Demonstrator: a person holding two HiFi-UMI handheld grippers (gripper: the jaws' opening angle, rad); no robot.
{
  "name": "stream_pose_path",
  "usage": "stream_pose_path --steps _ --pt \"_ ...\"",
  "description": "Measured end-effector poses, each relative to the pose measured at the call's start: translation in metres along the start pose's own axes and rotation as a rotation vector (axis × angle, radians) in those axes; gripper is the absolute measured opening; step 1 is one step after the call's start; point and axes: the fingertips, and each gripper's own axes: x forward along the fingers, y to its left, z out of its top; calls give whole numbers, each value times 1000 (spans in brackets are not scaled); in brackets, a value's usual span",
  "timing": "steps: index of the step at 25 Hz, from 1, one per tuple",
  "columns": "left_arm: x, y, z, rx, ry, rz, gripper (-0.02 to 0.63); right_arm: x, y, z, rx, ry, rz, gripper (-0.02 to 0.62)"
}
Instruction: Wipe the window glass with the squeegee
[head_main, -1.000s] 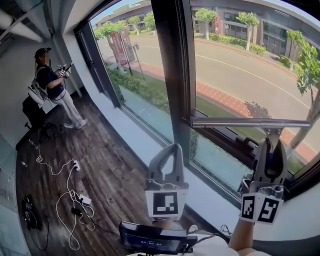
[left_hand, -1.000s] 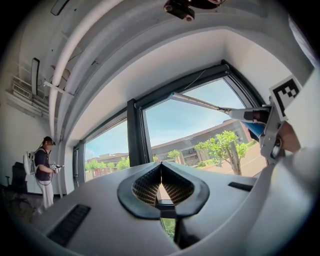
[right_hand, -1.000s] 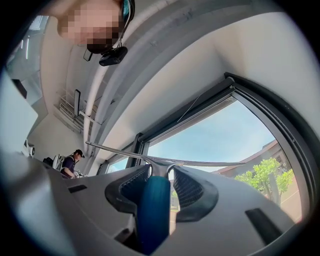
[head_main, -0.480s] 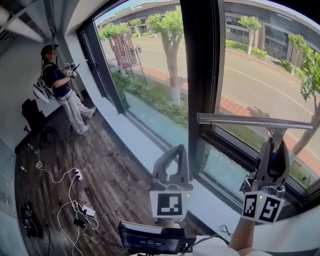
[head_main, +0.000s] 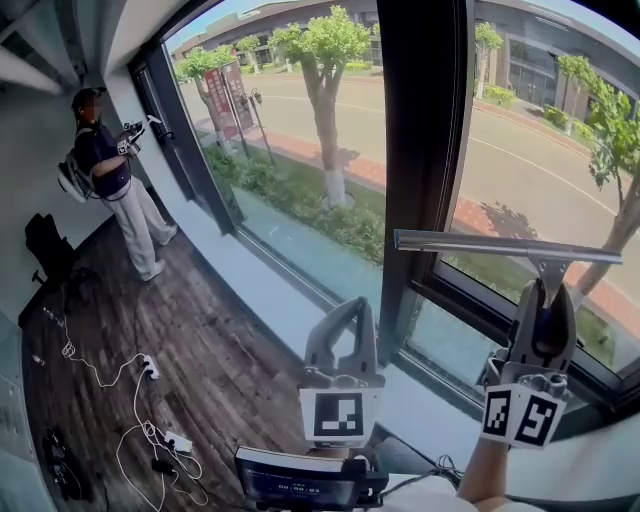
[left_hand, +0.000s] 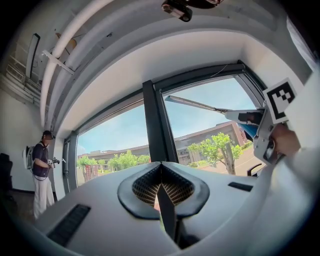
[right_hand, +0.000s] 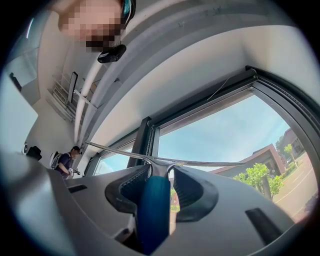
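No lettering can be read with certainty. Lower edge of the head view: the display (head_main: 300, 487) shows a row of pale digits, too small to read. Outdoors: the red signboard (head_main: 228, 95) bears print too small to read. On the left tool (head_main: 349, 306) and right tool (head_main: 543, 287): the left cube (head_main: 340, 415) and right cube (head_main: 518, 417) carry black-and-white square markers, no letters or digits
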Motion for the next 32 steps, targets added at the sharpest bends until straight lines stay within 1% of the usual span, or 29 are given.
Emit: stream_pose_path --steps 2,6,8,10,12,14,19,21,24,27,30,32 --pt "16 -1 0 4 0 -14 3 12 -5 -3 0 -10 -16 150" --pt "57 -5 3 12 -29 -42 3 39 -18 -11 -29 -30 -54 150" --pt "77 -11 6 0 -45 -52 3 50 -26 -10 -55 -50 -75 150" --pt "96 -18 11 0 -56 -81 3 61 -32 -4 -98 -70 -98 150" --pt "116 -27 14 13 -66 -128 3 70 -38 1 -142 -90 -128 150" --pt "135 -41 12 9 -67 -181 3 77 -48 0 -168 -105 -162 150" --pt "168 -74 4 -46 -98 -296 3 91 -71 -5 -214 -130 -240 150" --pt "177 -86 1 -42 -107 -356 3 98 -76 -1 -247 -152 -281 150" --pt "192 -99 1 -26 -140 -452 3 115 -83 9 -290 -200 -358 150" --pt "203 -103 5 -32 -182 -530 3 139 -92 27 -323 -243 -445 150" --pt "204 -110 15 -61 -234 -612 3 162 -102 62 -363 -284 -522 150" --pt "200 -111 16 -65 -237 -654 3 179 -106 81 -380 -292 -553 150"
